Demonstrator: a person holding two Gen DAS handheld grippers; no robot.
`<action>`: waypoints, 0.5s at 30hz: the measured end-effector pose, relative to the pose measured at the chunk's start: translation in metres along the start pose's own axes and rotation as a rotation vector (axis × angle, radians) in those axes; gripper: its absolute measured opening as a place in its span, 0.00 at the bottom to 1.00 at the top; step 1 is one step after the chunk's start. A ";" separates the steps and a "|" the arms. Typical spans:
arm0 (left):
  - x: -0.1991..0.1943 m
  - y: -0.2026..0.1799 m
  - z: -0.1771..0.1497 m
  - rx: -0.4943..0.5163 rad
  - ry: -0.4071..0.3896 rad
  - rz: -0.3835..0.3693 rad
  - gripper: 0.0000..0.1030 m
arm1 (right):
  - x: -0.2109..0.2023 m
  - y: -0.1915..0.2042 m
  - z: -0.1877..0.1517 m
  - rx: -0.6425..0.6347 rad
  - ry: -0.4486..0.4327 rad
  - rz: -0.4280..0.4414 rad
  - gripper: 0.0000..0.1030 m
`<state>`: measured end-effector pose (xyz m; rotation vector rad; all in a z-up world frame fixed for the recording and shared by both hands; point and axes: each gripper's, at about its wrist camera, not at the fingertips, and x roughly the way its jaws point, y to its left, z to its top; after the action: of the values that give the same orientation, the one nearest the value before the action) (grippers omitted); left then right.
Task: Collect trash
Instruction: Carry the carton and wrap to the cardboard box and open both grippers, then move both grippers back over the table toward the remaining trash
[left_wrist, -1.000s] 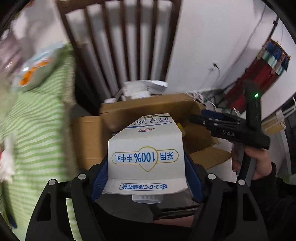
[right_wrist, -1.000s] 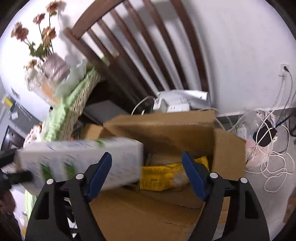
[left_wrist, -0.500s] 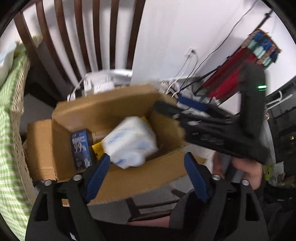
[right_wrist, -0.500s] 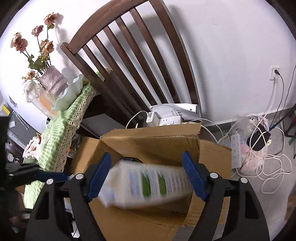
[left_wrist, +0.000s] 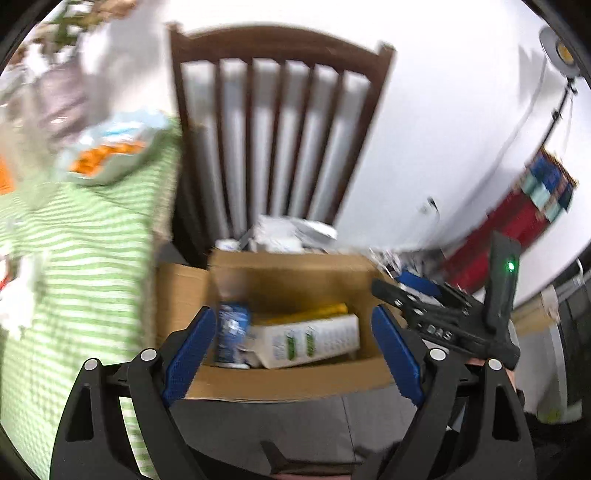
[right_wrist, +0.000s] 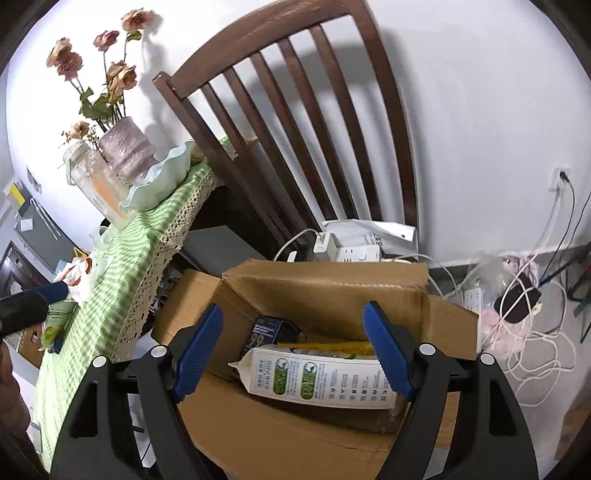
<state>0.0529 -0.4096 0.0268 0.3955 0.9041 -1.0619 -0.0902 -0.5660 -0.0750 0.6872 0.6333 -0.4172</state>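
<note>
Both grippers (left_wrist: 291, 347) (right_wrist: 295, 350) angled down over box (right_wrist: 325, 291), empty

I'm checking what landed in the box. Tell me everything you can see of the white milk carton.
The milk carton is a white paperboard gable-top pack with green picture panels and small blue print. It lies on its side inside the open cardboard box, gable end toward the dark box marked 99, resting on a yellow packet. Neither gripper touches it; its far end is hidden behind a blue finger pad.
</note>
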 end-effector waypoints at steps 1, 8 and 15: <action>-0.007 0.006 -0.002 -0.008 -0.025 0.021 0.83 | 0.000 0.006 0.001 -0.011 0.000 0.001 0.73; -0.053 0.062 -0.027 -0.074 -0.157 0.145 0.87 | -0.016 0.068 0.006 -0.134 -0.049 -0.014 0.73; -0.103 0.122 -0.056 -0.115 -0.224 0.250 0.88 | -0.030 0.133 0.014 -0.204 -0.096 -0.008 0.73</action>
<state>0.1154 -0.2562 0.0595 0.2791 0.6916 -0.8022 -0.0338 -0.4780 0.0130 0.4679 0.5789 -0.3847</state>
